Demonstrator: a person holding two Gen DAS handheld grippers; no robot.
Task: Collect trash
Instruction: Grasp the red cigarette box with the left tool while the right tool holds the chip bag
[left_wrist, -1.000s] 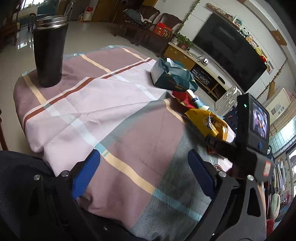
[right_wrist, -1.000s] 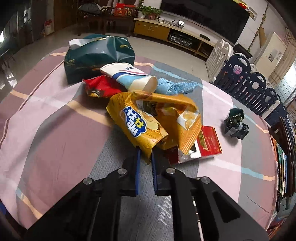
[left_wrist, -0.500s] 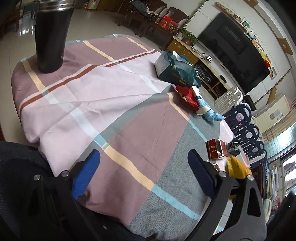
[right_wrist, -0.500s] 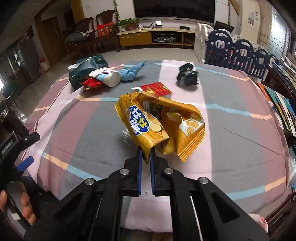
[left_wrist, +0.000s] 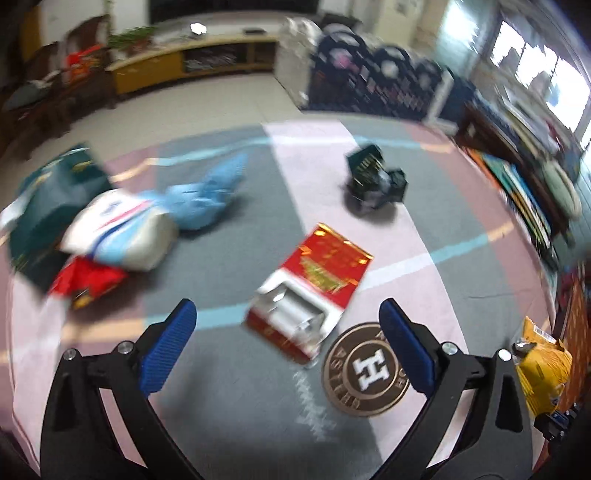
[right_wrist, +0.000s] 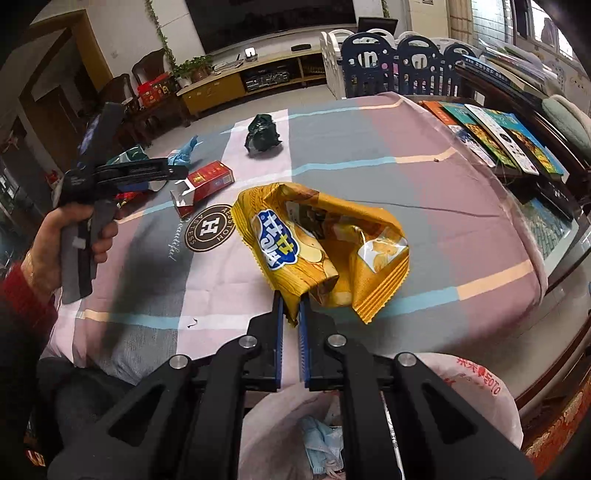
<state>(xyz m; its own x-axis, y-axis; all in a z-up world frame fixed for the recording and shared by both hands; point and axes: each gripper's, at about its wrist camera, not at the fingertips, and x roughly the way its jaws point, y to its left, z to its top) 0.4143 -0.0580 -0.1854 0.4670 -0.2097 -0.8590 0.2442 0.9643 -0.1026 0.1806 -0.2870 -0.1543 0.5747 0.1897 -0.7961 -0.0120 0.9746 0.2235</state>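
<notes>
My right gripper pinches the chip bag above the bin bag; my left gripper gapes wide near the red box.

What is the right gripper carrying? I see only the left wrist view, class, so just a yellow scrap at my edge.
Observer: The right gripper is shut on a yellow chip bag, lifted clear of the tablecloth.
Operator: Is a bin nearby?
Observer: Yes, a white bag-lined bin sits just below that gripper, off the table's edge.
Operator: Anything in it?
Observer: A crumpled blue mask lies inside.
</notes>
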